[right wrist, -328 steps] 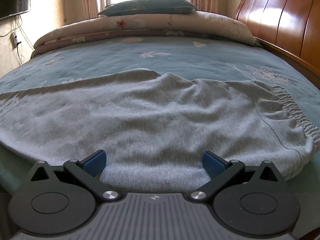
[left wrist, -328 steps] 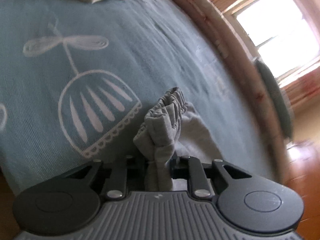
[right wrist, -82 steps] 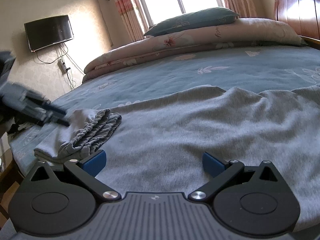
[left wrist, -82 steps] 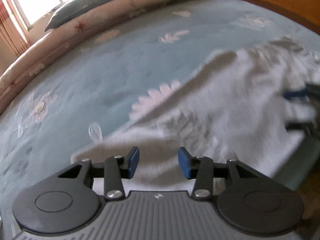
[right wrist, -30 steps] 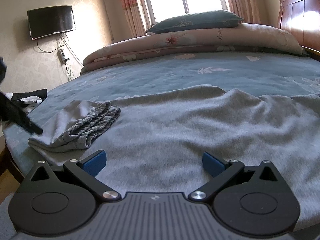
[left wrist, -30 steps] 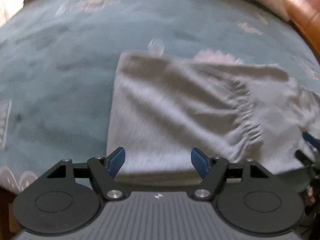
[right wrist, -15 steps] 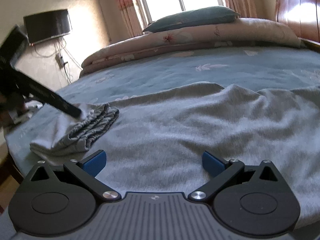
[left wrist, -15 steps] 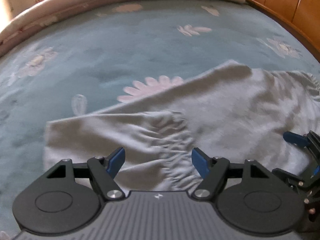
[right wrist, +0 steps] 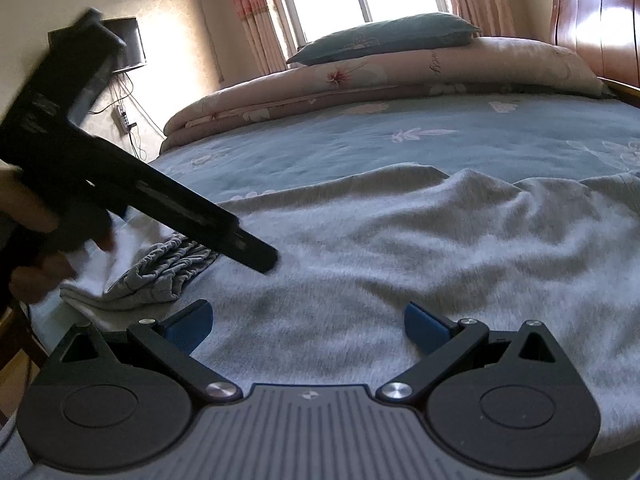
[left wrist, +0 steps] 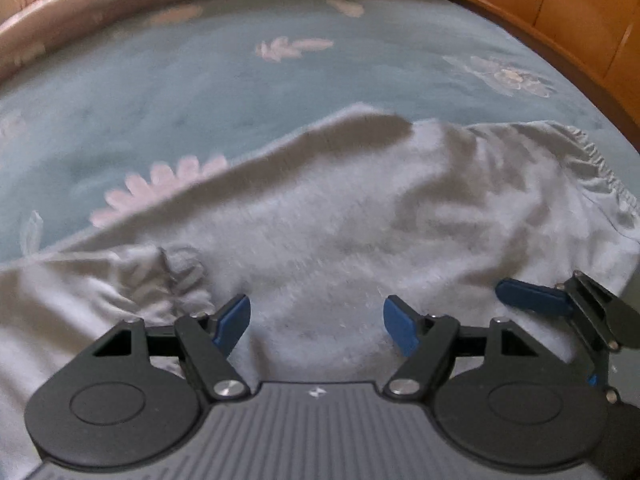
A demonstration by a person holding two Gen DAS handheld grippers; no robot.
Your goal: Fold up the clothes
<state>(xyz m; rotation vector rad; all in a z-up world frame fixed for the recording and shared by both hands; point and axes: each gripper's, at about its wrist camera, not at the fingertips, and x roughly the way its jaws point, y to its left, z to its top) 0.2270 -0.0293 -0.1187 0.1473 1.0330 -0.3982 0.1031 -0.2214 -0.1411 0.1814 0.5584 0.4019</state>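
Note:
A grey garment lies spread across the blue bedspread, its gathered elastic edge at the far right. Its left end is folded over into a ruffled bundle. My left gripper points down just above the cloth's middle; its jaws are opening, with only flat fabric beneath and nothing between them. In the right wrist view it is a dark bar held by a hand. My right gripper hovers open and low over the garment's near edge. One of its blue fingers shows in the left wrist view.
The bed carries a rolled floral quilt and a green pillow at the far side. A wooden headboard rises at the right. A wall TV and cables hang at the left, beyond the bed's edge.
My left gripper has swung from over the folded left end toward the garment's middle, closer to my right gripper, and its jaws stand slightly wider. The right gripper has stayed put.

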